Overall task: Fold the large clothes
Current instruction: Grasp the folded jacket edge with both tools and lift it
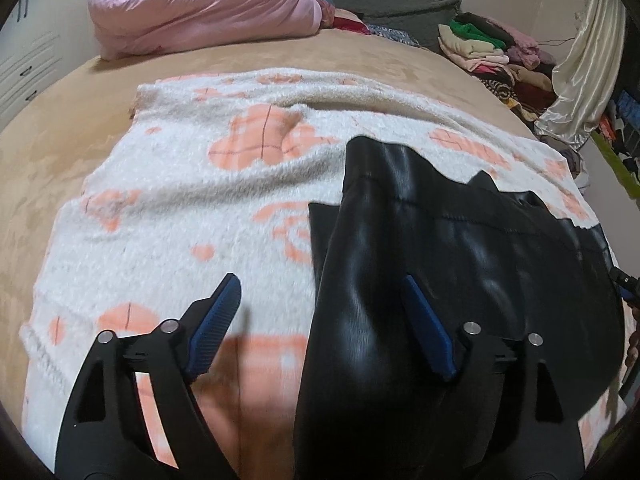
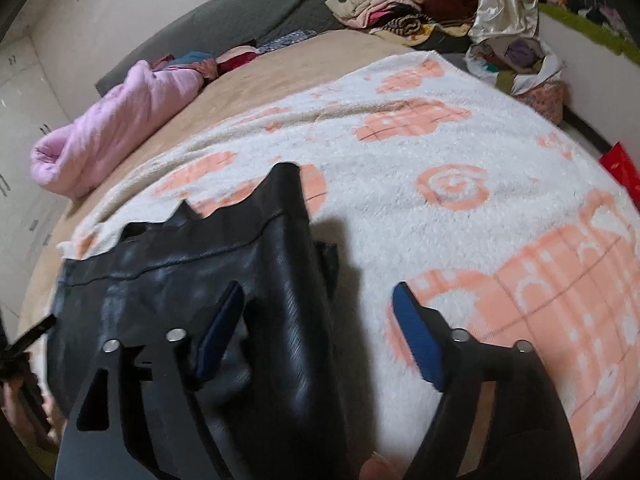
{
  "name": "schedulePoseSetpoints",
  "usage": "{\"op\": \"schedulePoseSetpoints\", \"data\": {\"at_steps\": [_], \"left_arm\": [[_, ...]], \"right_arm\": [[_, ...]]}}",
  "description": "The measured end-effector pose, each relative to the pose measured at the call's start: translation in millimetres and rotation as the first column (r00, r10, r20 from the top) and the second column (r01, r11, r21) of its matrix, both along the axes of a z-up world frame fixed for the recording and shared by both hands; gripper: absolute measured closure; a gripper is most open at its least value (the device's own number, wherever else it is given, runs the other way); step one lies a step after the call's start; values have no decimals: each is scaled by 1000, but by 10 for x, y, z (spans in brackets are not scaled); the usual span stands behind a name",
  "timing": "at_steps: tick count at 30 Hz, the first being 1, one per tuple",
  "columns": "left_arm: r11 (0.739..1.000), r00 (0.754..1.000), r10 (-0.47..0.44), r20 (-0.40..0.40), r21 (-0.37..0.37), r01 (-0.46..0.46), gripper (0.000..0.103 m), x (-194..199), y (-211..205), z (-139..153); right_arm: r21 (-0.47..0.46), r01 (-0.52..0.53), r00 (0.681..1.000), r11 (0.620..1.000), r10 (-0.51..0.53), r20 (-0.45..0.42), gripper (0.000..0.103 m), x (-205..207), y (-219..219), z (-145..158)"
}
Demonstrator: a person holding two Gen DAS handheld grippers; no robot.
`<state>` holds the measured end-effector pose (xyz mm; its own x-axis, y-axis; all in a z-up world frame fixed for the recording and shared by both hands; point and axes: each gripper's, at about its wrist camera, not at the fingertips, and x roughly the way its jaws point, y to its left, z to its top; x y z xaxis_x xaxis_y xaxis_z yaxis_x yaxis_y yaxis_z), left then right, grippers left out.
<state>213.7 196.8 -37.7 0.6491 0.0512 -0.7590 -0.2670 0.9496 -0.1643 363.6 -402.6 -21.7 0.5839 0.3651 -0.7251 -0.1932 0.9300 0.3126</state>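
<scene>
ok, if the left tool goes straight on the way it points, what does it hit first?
Probably the black garment, near its left edge; the open left tool straddles that edge, with the blanket beneath. Depth is unclear.

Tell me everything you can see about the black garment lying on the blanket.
The black garment is glossy and looks like faux leather, with stitched seams across it. It lies partly folded, mostly flat with soft creases, on a fluffy white blanket with peach patterns. Its far edge is uneven, one narrower panel reaching farther up. Neither tool grips it; both stand open above it.
</scene>
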Motion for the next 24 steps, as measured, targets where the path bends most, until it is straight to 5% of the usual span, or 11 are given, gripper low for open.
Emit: {"op": "schedulePoseSetpoints", "data": {"at_steps": [4, 12, 14, 15, 18, 24], "left_arm": [[998, 1000, -13, -11, -64, 13, 27, -125, -12, -61], [961, 1000, 0, -4, -276, -1, 28, -377, -13, -267], [950, 1000, -19, 10, -310, 21, 50, -421, -53, -287], [951, 1000, -7, 12, -309, 10, 52, -451, -90, -283], [964, 1000, -1, 14, -265, 5, 61, -515, -199, -228], [977, 999, -32, 23, -212, 37, 63, -875, -369, -157]], "right_arm": [[101, -68, 996, 993, 74, -58, 22, -207, -29, -22], [156, -122, 981, 980, 143, -133, 25, -596, -82, -186], [206, -130, 976, 970, 162, -147, 38, -621, -131, -213], [211, -133, 976, 968, 166, -144, 50, -639, -149, -207], [207, -139, 977, 968, 169, -133, 65, -690, -172, -167], [126, -141, 980, 982, 156, -120, 63, -776, -226, -96]]}}
